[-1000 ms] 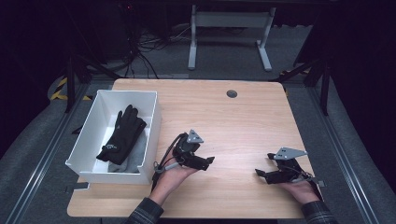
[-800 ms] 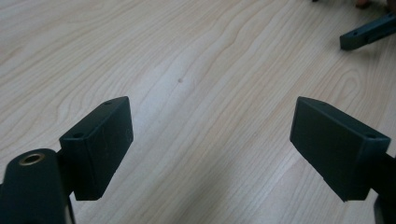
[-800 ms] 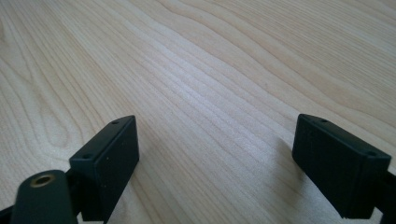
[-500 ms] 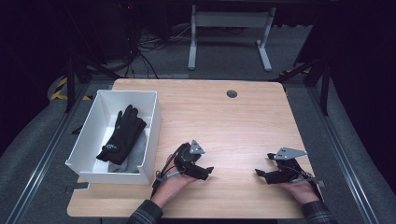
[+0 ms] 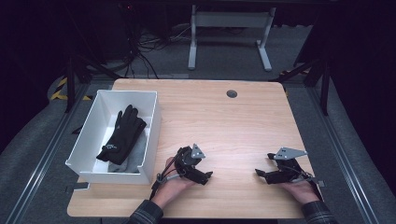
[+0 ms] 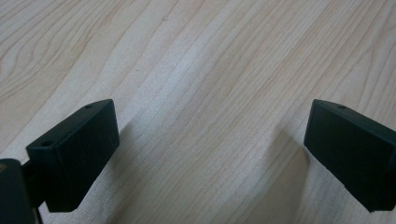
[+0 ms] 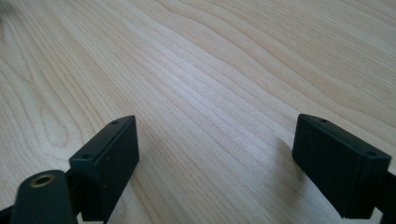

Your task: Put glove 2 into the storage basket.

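A black glove (image 5: pixel 122 134) lies in the white bin (image 5: pixel 88 133) at the table's left. My left gripper (image 5: pixel 205 176) rests low on the wooden table (image 5: pixel 233 126) just right of the bin, near the front edge. Its jaws have just been opening and stand wide apart, with bare wood between them in the left gripper view (image 6: pixel 210 149). My right gripper (image 5: pixel 262 175) sits near the front right of the table, pointing left. It too is open, with nothing between its jaws in the right gripper view (image 7: pixel 215 158).
A round dark cable hole (image 5: pixel 231 94) lies near the table's far edge. Beyond the table stand a white desk frame (image 5: pixel 229 32) and loose cables (image 5: pixel 144 51) on the floor. Metal rails run along both sides of the table.
My left gripper has sunk toward the tabletop and come slightly nearer the front edge. The right gripper has kept still.
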A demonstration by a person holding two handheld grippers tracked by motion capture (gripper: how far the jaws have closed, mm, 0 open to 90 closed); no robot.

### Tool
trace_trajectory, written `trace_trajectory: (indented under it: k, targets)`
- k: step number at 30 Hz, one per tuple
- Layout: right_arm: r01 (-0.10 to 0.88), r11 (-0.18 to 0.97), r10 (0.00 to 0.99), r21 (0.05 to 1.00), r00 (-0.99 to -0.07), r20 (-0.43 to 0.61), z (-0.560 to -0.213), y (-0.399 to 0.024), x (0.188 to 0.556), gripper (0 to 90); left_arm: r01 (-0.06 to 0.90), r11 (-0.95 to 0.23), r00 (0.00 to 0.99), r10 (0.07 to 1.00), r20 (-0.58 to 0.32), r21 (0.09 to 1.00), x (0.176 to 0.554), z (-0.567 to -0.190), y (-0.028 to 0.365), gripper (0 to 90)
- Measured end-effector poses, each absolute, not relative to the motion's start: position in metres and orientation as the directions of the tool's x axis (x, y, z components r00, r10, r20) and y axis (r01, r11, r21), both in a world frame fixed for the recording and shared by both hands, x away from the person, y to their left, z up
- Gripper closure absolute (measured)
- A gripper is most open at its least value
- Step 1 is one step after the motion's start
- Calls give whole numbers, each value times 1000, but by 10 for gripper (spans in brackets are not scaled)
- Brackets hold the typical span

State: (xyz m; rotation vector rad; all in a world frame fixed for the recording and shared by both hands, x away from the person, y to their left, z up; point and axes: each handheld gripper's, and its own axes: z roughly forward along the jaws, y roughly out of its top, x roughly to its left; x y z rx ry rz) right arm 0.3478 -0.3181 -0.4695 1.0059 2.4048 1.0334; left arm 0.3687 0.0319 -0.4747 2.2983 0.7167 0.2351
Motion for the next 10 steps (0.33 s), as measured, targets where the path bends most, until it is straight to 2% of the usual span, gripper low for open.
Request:
trace_trajectory:
  k: [2, 10]
  targets:
    - [476, 486, 720, 733, -693, -27, -470, -318, 348, 150, 412, -602, 836, 548, -22, 684, 368, -476, 31, 0]
    - [476, 485, 722, 733, -691, -29, -470, -318, 348, 148, 404, -608, 844, 535, -23, 684, 368, -476, 30, 0]
